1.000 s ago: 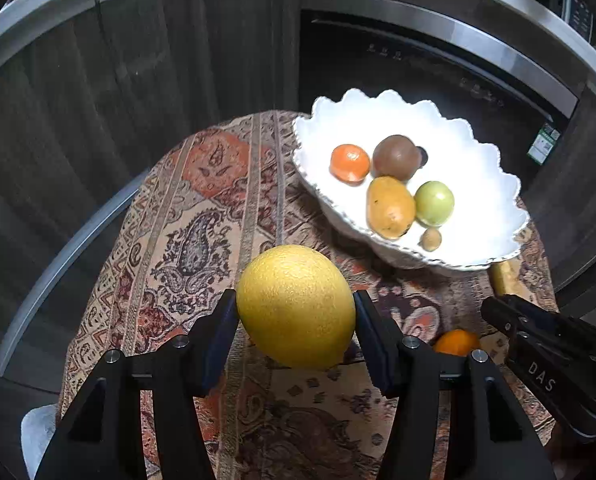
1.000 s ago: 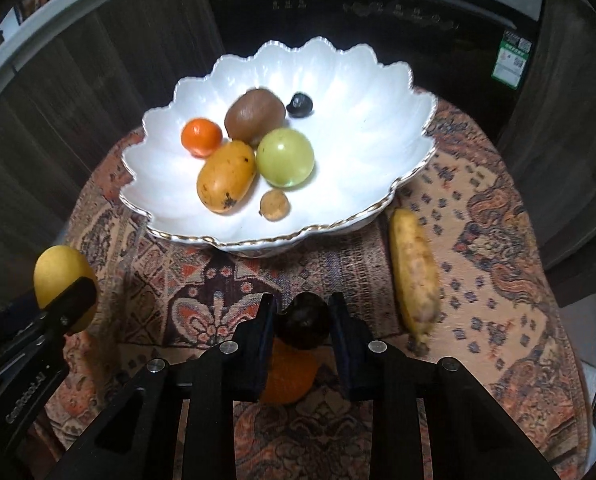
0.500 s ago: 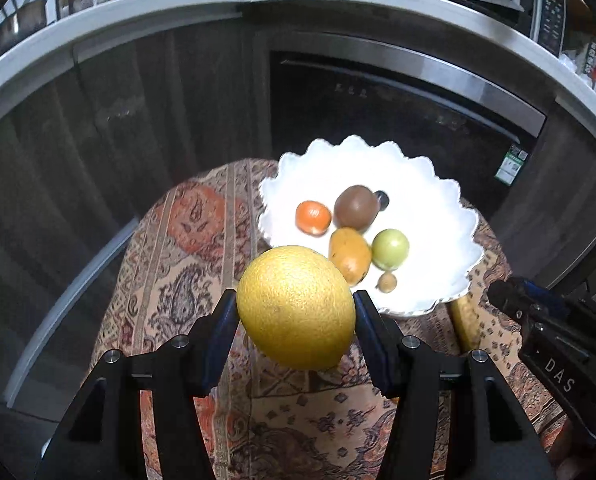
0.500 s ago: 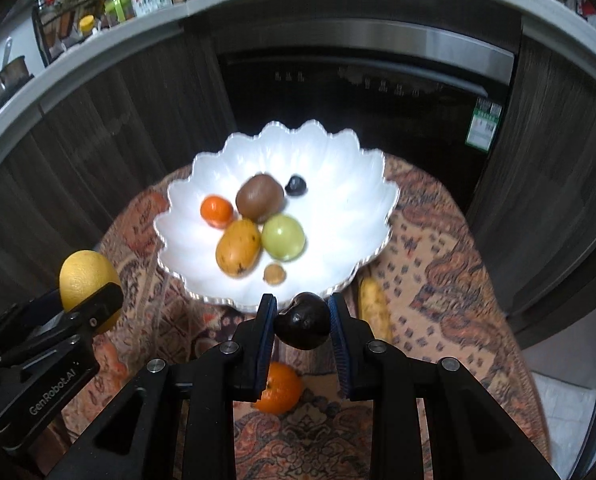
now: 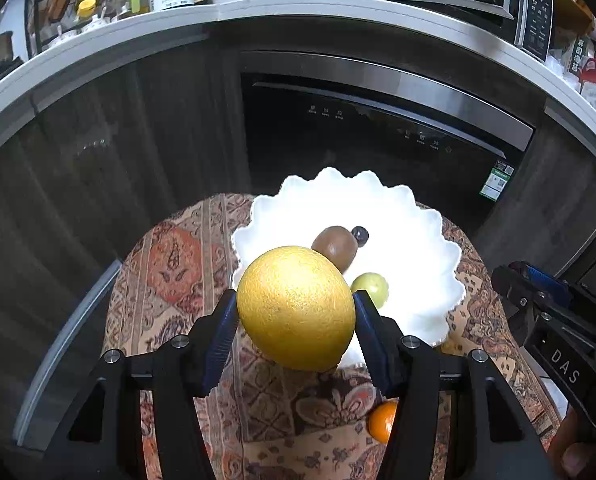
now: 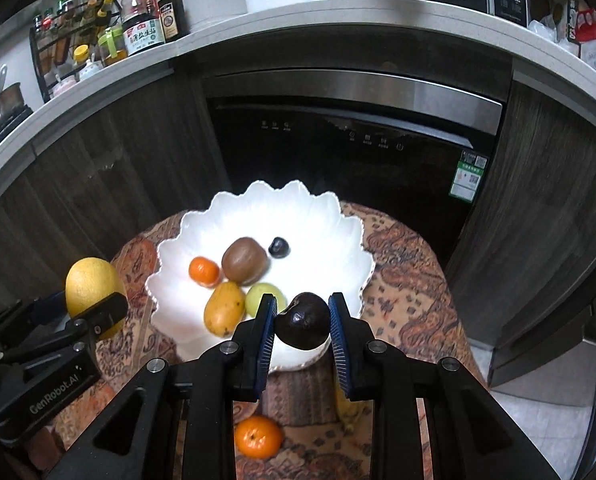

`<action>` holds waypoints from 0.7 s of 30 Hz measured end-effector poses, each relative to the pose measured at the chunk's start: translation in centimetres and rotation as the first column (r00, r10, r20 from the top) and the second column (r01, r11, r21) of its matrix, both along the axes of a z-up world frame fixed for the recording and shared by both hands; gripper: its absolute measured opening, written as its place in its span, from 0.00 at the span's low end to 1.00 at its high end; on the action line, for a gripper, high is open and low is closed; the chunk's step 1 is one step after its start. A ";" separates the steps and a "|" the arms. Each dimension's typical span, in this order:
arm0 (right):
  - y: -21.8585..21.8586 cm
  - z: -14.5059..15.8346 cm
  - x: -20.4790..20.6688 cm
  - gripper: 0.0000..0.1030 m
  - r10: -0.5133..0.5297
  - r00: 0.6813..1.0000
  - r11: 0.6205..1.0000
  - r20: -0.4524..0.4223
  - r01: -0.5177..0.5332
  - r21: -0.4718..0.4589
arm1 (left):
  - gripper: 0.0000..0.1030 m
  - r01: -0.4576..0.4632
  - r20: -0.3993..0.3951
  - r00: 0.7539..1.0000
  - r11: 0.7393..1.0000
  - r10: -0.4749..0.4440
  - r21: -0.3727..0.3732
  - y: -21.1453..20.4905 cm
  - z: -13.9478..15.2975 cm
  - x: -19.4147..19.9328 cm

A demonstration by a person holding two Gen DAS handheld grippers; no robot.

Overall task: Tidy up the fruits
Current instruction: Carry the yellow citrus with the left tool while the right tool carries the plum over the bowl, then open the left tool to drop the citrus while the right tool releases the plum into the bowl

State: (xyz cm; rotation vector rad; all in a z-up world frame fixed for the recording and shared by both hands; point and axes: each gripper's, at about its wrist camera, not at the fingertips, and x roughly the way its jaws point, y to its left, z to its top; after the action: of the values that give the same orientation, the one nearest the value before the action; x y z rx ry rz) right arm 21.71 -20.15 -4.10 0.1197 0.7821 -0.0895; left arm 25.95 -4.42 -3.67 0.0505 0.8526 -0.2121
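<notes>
My left gripper (image 5: 296, 312) is shut on a large yellow citrus fruit (image 5: 296, 306), held above the near rim of the white scalloped bowl (image 5: 418, 248). In the right wrist view my right gripper (image 6: 303, 326) is shut on a small dark plum (image 6: 304, 326) over the bowl's (image 6: 330, 240) near edge. The bowl holds a kiwi (image 6: 244, 260), a small orange (image 6: 204, 271), a mango (image 6: 224, 308), a green fruit (image 6: 258, 298) and a dark berry (image 6: 279, 247). An orange (image 6: 258, 436) and a partly hidden banana (image 6: 348, 408) lie on the cloth. The left gripper with its yellow fruit (image 6: 92, 290) shows at the left.
The bowl stands on a small round table with a patterned cloth (image 6: 410, 280). Behind it are a dark built-in appliance (image 6: 350, 140) and dark cabinets (image 5: 98, 168). The counter (image 6: 338, 12) above carries bottles, jars and a white cooker.
Both grippers have risen with their fruit and tilted up, so the bowl looks smaller and the counter has come into view. Both grips are unchanged.
</notes>
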 end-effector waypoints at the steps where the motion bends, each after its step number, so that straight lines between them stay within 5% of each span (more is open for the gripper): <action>1: -0.1 0.0 0.3 0.27 -0.001 1.000 1.000 0.000 0.001 0.000 | 0.55 0.001 -0.002 1.000 1.000 -0.001 0.000 -0.1 0.0 0.4; 21: -1.4 -4.2 5.9 0.27 -0.014 0.997 1.000 -0.077 0.015 0.009 | 0.55 0.007 -0.122 0.993 0.999 -0.003 0.031 -1.3 -5.5 6.3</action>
State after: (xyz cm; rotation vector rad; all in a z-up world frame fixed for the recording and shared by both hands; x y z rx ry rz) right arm 27.57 -21.53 -8.29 0.1314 0.8584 -0.1047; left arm 32.22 -5.70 -9.14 0.0699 0.9772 -0.2083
